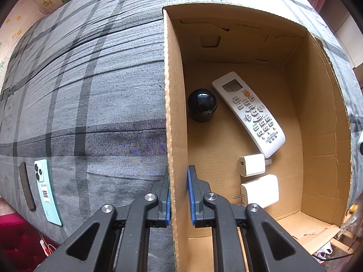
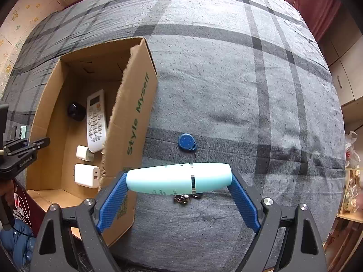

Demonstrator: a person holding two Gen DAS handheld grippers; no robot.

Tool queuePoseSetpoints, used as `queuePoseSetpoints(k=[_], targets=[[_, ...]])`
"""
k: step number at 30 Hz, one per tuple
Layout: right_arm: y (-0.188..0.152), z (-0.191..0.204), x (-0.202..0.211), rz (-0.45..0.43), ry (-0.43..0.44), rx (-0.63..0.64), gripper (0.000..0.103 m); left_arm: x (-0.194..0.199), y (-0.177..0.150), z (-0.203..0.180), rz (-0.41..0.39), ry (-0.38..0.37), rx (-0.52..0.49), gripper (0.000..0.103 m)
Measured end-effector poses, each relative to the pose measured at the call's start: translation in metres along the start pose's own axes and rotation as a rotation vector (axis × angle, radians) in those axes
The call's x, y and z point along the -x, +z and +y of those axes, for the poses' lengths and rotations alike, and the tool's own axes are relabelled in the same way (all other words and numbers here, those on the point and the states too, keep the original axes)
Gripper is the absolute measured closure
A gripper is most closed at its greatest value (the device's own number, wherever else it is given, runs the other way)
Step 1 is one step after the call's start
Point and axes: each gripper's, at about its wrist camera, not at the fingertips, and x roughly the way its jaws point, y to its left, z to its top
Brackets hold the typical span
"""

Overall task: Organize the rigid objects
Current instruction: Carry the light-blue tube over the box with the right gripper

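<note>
The left tool (image 1: 179, 195) is clamped on the box wall (image 1: 173, 113); the right tool (image 2: 179, 195), wide open, holds a pale tube (image 2: 179, 179) by its ends.

I see a grey plaid bedspread (image 2: 226, 79) under everything, creased in long folds toward its far side; pale wallpaper (image 1: 52, 0) with small star and animal prints behind it, dark red curtain (image 2: 317, 4) at the far right. White cables (image 2: 21, 204) and blue fabric (image 2: 18, 242) off the near left edge; plastic bags (image 2: 352, 149) on wooden shelving at the right.
</note>
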Motion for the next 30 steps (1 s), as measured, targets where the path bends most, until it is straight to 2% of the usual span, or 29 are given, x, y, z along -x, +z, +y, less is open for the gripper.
queuePoseSetpoints(k=[15, 30], targets=[[0.04, 0.058, 0.026, -0.087, 0.07, 0.119, 0.012, -0.001, -0.001, 0.003, 0.0, -0.011, 0.008, 0.091], [0.066, 0.105, -0.001, -0.057, 0.096, 0.226, 0.012, -0.003, 0.0, 0.005, 0.0, -0.017, 0.018, 0.091]])
